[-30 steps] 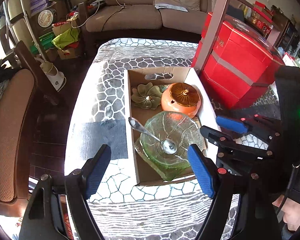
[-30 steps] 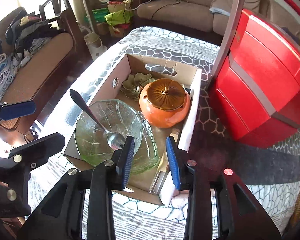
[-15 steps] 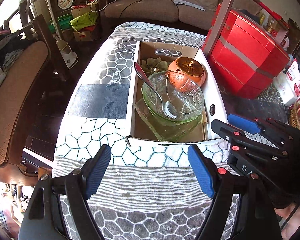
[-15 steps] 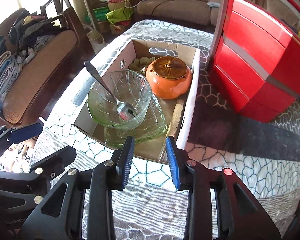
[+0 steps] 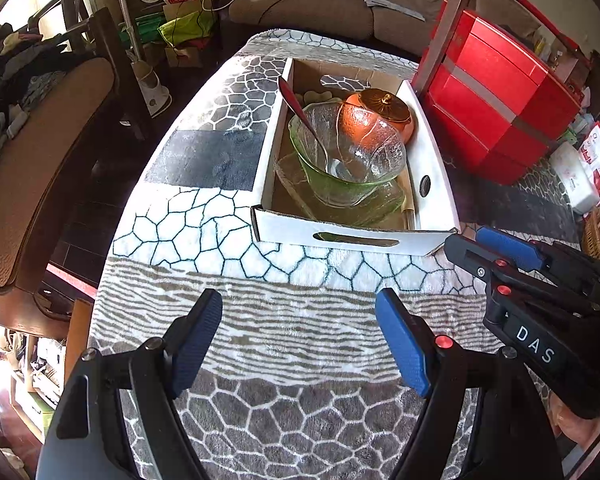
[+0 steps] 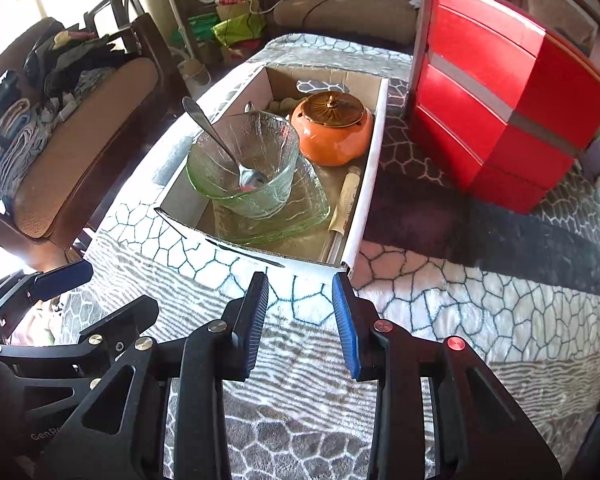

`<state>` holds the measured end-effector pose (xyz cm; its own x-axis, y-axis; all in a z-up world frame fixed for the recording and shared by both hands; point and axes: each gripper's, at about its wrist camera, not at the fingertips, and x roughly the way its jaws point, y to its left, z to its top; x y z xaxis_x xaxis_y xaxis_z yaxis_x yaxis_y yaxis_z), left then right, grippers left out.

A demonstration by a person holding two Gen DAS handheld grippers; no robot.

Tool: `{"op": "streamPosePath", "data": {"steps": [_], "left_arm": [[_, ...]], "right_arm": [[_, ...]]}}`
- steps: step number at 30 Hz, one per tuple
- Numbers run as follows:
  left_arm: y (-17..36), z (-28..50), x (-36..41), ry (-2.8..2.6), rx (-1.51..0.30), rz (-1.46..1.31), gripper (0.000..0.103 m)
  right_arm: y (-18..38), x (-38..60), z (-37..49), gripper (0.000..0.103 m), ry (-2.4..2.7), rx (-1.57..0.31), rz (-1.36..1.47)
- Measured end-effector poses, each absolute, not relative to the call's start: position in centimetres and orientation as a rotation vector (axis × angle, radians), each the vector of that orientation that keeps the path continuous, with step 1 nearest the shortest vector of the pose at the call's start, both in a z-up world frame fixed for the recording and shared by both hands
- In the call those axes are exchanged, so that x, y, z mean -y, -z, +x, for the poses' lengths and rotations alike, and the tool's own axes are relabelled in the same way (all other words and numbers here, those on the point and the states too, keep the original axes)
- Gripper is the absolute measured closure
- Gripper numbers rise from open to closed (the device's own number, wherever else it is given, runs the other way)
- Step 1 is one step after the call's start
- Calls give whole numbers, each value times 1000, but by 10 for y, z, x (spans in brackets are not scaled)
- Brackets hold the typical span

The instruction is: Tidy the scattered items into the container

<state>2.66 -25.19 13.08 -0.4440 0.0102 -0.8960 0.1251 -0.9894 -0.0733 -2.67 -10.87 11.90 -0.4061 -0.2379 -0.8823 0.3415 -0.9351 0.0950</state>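
Note:
A white cardboard box (image 5: 352,236) (image 6: 364,184) stands on the patterned tablecloth. In it a green glass bowl (image 5: 348,160) (image 6: 244,168) with a metal spoon (image 5: 300,112) (image 6: 216,140) sits on a green glass plate (image 6: 296,216). Behind it are an orange lidded pot (image 5: 380,114) (image 6: 332,128) and a green flower-shaped dish (image 5: 316,96). A wooden-handled utensil (image 6: 346,200) lies along the box's right wall. My left gripper (image 5: 298,336) is open and empty, short of the box. My right gripper (image 6: 300,316) is open and empty, near the box's front edge; it also shows in the left wrist view (image 5: 496,252).
A red stacked box (image 5: 496,92) (image 6: 500,92) stands right of the cardboard box. A cushioned chair (image 5: 28,168) (image 6: 60,152) is at the table's left edge. A sofa (image 5: 324,4) and floor clutter lie beyond the far edge.
Both grippers have drawn back from the box toward the near side of the table, both staying open and empty. The box's contents have not moved.

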Motion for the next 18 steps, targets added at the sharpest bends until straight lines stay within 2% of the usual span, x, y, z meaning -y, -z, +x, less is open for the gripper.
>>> {"op": "streamPosePath", "data": {"steps": [6,12,14,15,18], "left_arm": [[-131,39,238,2612,-201,1588,24],[-129,46,215,2630,-208,1547,24],[-128,47,204,2648,-203,1536,24],[-128,46,198,2662,-206,1530,20],[-124,44,178,2685,-192,1515,1]], "right_arm": [[-118,86,-12,69,2401,-125,1463],[-114,52,0,52,2443,-107,1461],[-113,37,3,37,2464,-95,1456],[-112,28,4,32,2475,-88,1455],[-109,0,7,24,2516,-58,1468]]}}
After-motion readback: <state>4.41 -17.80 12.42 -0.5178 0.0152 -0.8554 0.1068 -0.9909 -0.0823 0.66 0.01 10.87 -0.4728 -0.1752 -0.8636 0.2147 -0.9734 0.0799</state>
